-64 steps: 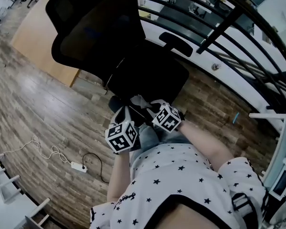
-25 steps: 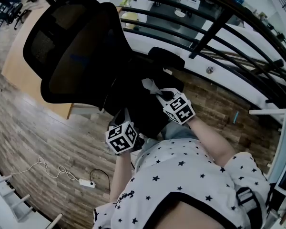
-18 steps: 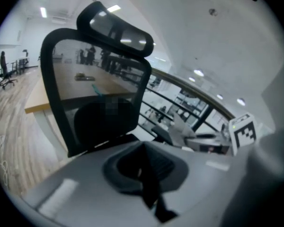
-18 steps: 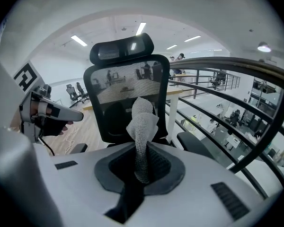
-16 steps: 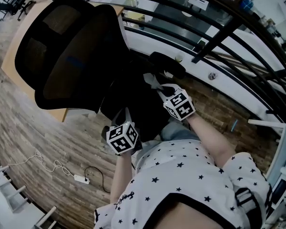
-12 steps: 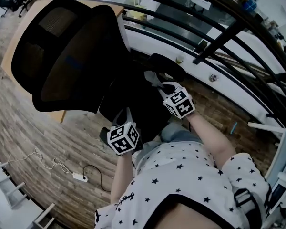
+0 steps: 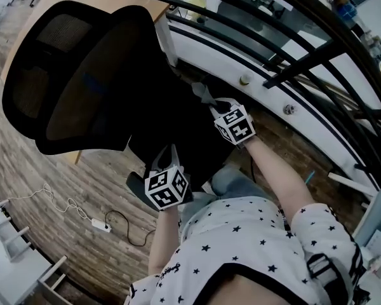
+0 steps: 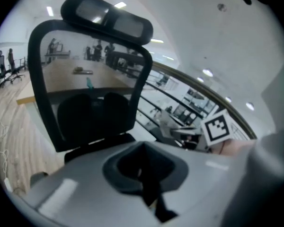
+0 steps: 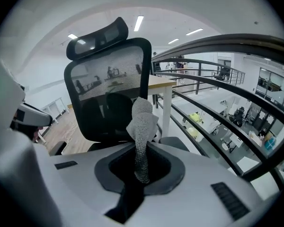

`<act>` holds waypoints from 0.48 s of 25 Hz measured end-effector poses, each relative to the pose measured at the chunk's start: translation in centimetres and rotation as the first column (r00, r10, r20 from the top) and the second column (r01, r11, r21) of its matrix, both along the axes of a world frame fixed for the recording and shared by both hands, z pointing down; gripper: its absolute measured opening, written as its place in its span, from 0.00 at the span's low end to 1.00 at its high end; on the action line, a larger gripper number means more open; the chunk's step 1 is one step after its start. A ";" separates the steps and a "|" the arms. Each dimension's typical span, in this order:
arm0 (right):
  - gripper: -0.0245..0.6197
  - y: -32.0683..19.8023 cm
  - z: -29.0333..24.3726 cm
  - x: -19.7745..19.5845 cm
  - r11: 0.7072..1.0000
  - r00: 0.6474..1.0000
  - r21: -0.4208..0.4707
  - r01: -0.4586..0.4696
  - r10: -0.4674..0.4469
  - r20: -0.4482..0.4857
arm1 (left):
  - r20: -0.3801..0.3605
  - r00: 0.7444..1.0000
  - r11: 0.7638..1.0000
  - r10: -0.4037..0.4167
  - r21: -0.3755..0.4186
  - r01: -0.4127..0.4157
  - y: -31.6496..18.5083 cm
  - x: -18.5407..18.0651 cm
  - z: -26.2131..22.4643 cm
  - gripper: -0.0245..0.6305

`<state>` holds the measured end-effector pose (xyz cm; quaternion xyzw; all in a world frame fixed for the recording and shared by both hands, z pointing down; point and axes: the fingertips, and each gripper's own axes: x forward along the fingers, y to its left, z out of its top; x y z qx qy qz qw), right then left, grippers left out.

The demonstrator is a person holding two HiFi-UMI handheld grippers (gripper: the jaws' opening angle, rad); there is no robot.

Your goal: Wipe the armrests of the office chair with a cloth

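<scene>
Seen from above, a person in a star-print shirt (image 7: 241,246) stands just behind the seat of a black office chair (image 7: 82,81), one tool in each hand.

The right tool (image 7: 211,108) is clamped on a grey knitted cloth (image 9: 141,122). The cloth sticks up out of the closed jaws in a loose bunch, so its free end can be pressed down and dragged. This tool reaches forward over the chair's far side. In its own view the padded right armrest (image 9: 173,143) lies just beyond and to the right of the cloth, and whether they touch cannot be told. The wipe looks about to start.

The left tool (image 7: 167,157) has its jaws together with nothing between them. It hangs back, low by the person's waist, near the chair's left armrest (image 9: 57,148), apparently waiting and out of the way.

The tall mesh backrest (image 9: 109,93) and the headrest (image 9: 97,37) rise beyond the armrests. A black metal railing (image 9: 227,42) curves close along the chair's right side, leaving the right tool little room to swing. A pale wooden worktop (image 7: 146,5) stands behind the chair. On the wood-plank floor (image 7: 70,183) to the left lie a white power strip (image 7: 100,224) and its loose cable, well apart from the chair.
</scene>
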<state>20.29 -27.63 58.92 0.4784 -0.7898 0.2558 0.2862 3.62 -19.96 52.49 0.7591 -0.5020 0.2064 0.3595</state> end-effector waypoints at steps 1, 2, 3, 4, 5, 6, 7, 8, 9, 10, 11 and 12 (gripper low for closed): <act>0.10 -0.7 0.5 0.1 1.000 1.000 -0.007 0.004 -0.004 0.000 | 0.001 1.000 1.000 -0.008 -0.005 0.008 -0.2 0.1 0.2 0.04; 0.10 -1.3 1.0 0.3 1.000 1.000 -0.015 0.009 -0.009 -0.001 | 0.002 1.000 1.000 -0.016 -0.010 0.016 -0.3 0.3 0.4 0.04; 0.10 -1.9 1.6 0.4 1.000 1.000 -0.022 0.015 -0.015 -0.002 | 0.003 1.000 1.000 -0.023 -0.015 0.023 -0.4 0.4 0.6 0.04; 0.10 -2.5 2.1 0.5 0.999 1.000 -0.029 0.021 -0.021 -0.002 | 0.005 1.000 0.999 -0.028 -0.020 0.028 -0.4 0.6 0.8 0.04; 0.10 -2.9 2.6 0.5 0.999 1.000 -0.035 0.027 -0.027 -0.003 | 0.008 0.999 0.999 -0.032 -0.026 0.032 -0.4 0.8 1.0 0.04; 0.10 -3.3 3.1 0.6 0.999 0.999 -0.041 0.033 -0.033 -0.004 | 0.012 0.999 0.999 -0.035 -0.032 0.035 -0.3 0.9 1.2 0.04; 0.10 -3.7 3.6 0.6 0.998 0.999 -0.048 0.038 -0.038 -0.005 | 0.015 0.999 0.998 -0.039 -0.038 0.039 -0.2 1.0 1.5 0.04; 0.10 -4.0 4.1 0.7 0.998 0.999 -0.055 0.043 -0.043 -0.006 | 0.018 0.999 0.998 -0.044 -0.045 0.044 -0.2 1.1 1.7 0.04; 0.10 -4.3 4.6 0.7 0.997 0.999 -0.063 0.048 -0.048 -0.008 | 0.020 0.999 0.997 -0.049 -0.052 0.050 -0.1 1.1 1.9 0.04; 0.10 -4.6 5.1 0.7 0.996 0.999 -0.071 0.052 -0.053 -0.010 | 0.021 0.998 0.997 -0.055 -0.059 0.056 -0.2 1.2 2.2 0.04; 0.10 -5.0 5.6 0.8 0.995 0.998 -0.080 0.056 -0.057 -0.012 | 0.023 0.998 0.996 -0.059 -0.065 0.061 -0.3 1.2 2.4 0.04; 0.10 -5.3 6.1 0.8 0.994 0.998 -0.089 0.059 -0.060 -0.015 | 0.026 0.998 0.995 -0.062 -0.071 0.064 -0.4 1.2 2.6 0.04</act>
